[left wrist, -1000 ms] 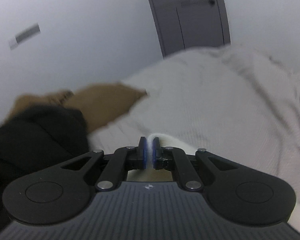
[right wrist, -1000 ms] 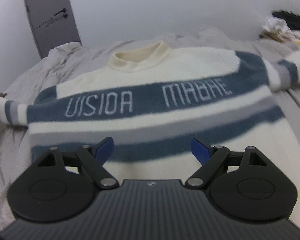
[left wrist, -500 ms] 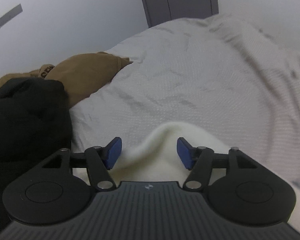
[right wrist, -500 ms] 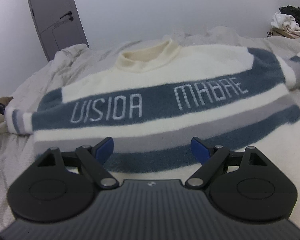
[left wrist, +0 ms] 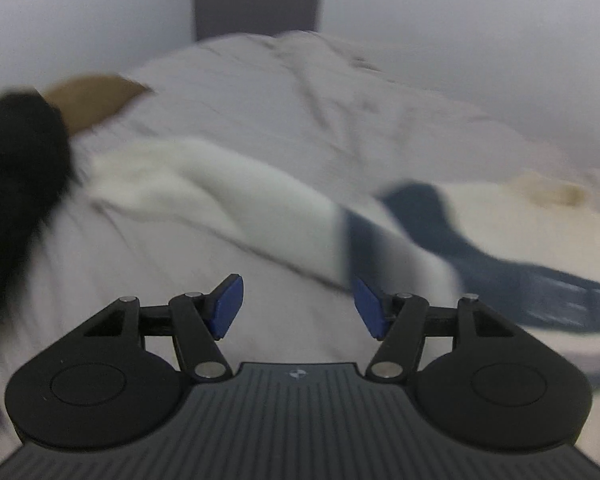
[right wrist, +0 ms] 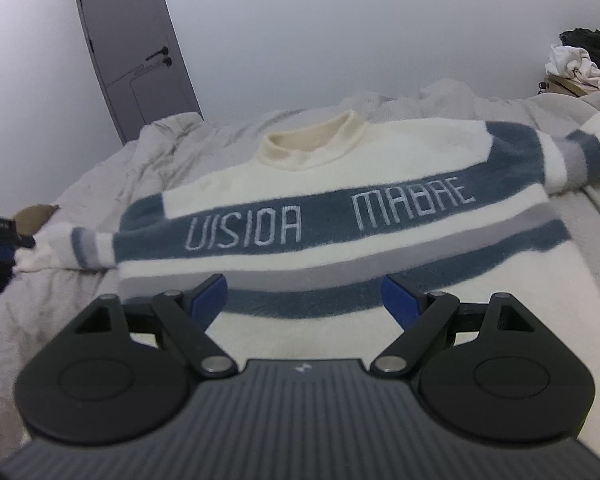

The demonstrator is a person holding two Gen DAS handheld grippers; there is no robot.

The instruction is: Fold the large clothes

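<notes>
Left hand-held gripper (left wrist: 296, 310) – agape, empty | right hand-held gripper (right wrist: 305, 300) – wide, empty above sweater (right wrist: 340, 208)

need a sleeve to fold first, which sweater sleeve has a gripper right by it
The sleeve stretched toward the black clothes: the open left gripper hovers just short of it. No gripper is near the other sleeve.

The sweater (right wrist: 340, 184) is a fuzzy, brushed knit, soft and matt, with a ribbed cream collar (right wrist: 312, 144) and stitched pale lettering on its blue band. The bed (right wrist: 148, 160) wears a finely textured, crumpled off-white cloth, also matt. Both grippers, the right gripper (right wrist: 304, 300) and the left gripper (left wrist: 296, 306), look like matt black plastic with ridged grey bodies, small shiny metal pins at the joints, and smooth blue pads on the fingers (right wrist: 208, 300). The grey door (right wrist: 136, 52) is smooth with a faint sheen.
</notes>
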